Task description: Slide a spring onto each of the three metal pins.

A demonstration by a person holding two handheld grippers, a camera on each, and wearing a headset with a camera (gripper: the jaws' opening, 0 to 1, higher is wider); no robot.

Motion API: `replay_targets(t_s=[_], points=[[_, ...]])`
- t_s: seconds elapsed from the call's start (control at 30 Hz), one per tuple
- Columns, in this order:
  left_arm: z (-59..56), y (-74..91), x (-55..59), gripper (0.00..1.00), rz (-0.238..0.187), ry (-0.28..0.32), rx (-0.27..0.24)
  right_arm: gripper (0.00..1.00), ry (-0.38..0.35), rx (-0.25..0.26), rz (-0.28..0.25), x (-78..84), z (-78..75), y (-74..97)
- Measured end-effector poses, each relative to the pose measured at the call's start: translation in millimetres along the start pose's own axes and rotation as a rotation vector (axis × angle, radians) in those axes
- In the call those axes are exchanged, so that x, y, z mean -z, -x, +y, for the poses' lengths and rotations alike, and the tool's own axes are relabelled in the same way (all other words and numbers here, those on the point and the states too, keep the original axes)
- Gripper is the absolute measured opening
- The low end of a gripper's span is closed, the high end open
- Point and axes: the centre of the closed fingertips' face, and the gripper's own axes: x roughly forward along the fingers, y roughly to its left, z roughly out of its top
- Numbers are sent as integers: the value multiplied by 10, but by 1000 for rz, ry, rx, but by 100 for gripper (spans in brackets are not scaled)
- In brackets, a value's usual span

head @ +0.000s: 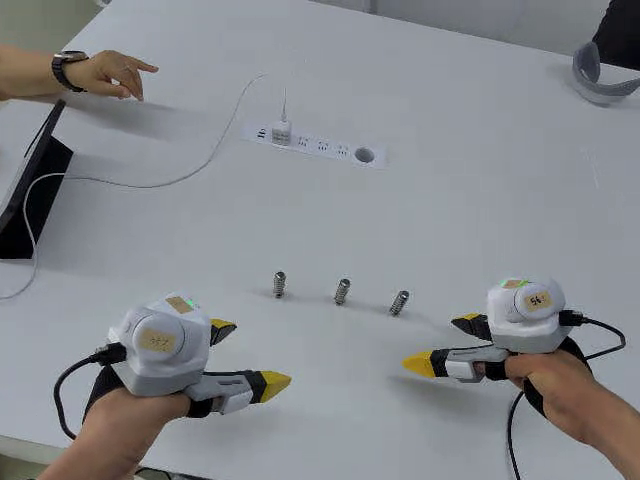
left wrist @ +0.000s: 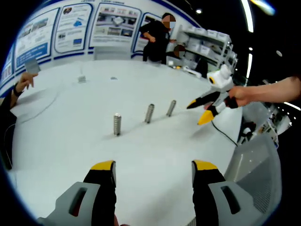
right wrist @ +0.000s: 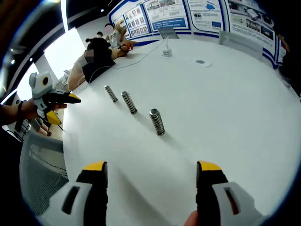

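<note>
On the white table [head: 480,200] three short metal pins [head: 342,291] stand in a row, well apart from one another, and each one carries a coiled steel spring [head: 399,302] around its shaft, as far as I can see. The left gripper [head: 247,355], white-bodied with yellow-tipped black jaws, hovers near the front edge of the table, to the left of the row and nearer to the person. The right gripper [head: 440,343], of the same make, hovers to the right of the row, just beside the rightmost pin but not touching it. Both grippers have their jaws spread wide, with nothing between them. The pins stand between the two tools, and each tool points inward toward the row. The head view shows things behind the pins: a white power strip [head: 315,145] with a white charger [head: 282,130] plugged in, a dark tablet [head: 30,195] at the left edge, and another person's hand [head: 110,72] with a wristwatch. The right gripper view shows the nearest spring close enough to count its coils under a rounded cap. The left gripper view shows the row from the other end, with wall posters [left wrist: 75,33] far behind.
</note>
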Motion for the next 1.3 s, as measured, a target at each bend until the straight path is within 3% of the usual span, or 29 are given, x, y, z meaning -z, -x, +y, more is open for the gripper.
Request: replay_targets(t_s=[0.23, 0.53, 0.9, 1.3], points=[[42, 12, -18, 67, -3, 2, -9, 80, -44, 19, -38, 47, 117, 80], [58, 33, -44, 68, -5, -8, -12, 82, -98, 10, -131, -26, 313, 140], [155, 99, -79, 70, -10, -18, -29, 84, -112, 19, -192, -94, 493, 196], [316, 206, -107, 75, -23, -4, -53, 87, -117, 32, -222, -179, 631, 230]])
